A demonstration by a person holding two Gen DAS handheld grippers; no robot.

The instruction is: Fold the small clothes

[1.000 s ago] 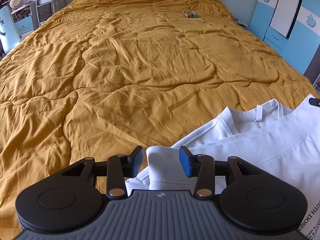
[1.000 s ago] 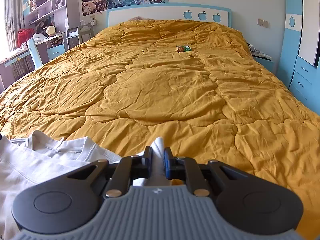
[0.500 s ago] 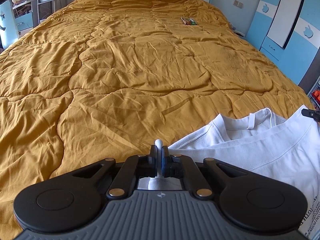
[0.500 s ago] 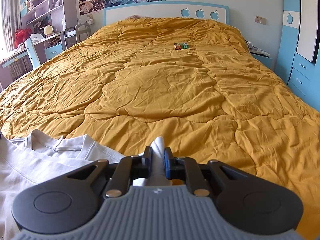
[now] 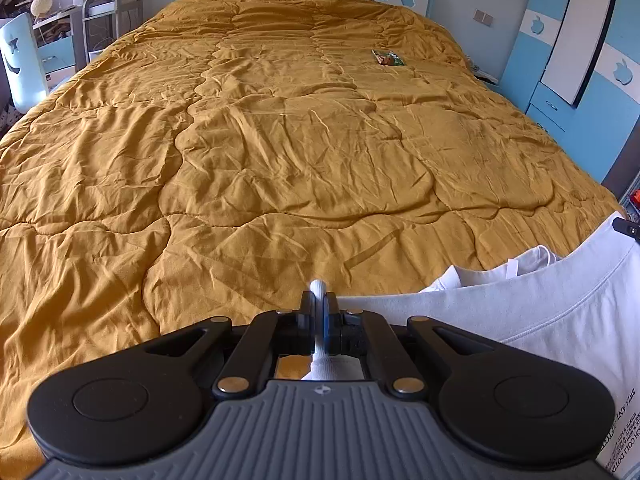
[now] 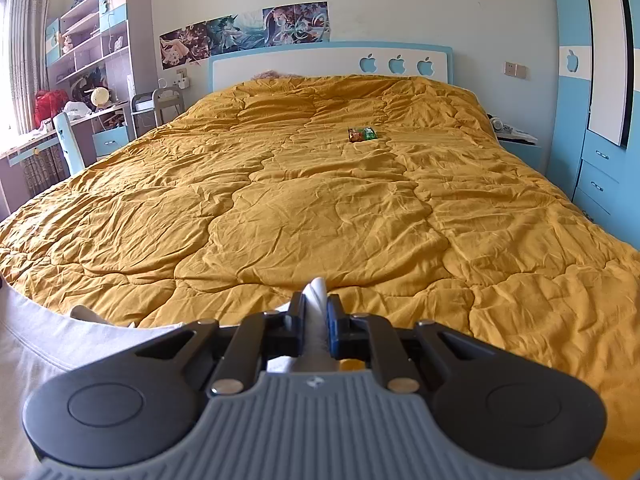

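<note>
The left gripper (image 5: 319, 312) pinches a fold of the white T-shirt (image 5: 520, 312). The right gripper (image 6: 316, 320) pinches its other side, above the yellow quilt (image 6: 320, 208).

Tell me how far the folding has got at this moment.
Done: both grasps. The left claw and right claw are each shut on a pinch of the white cotton T-shirt, which spans between them above the mustard quilted bedspread. In hand: the shirt is held taut. Left: no fold is visible yet.
</note>
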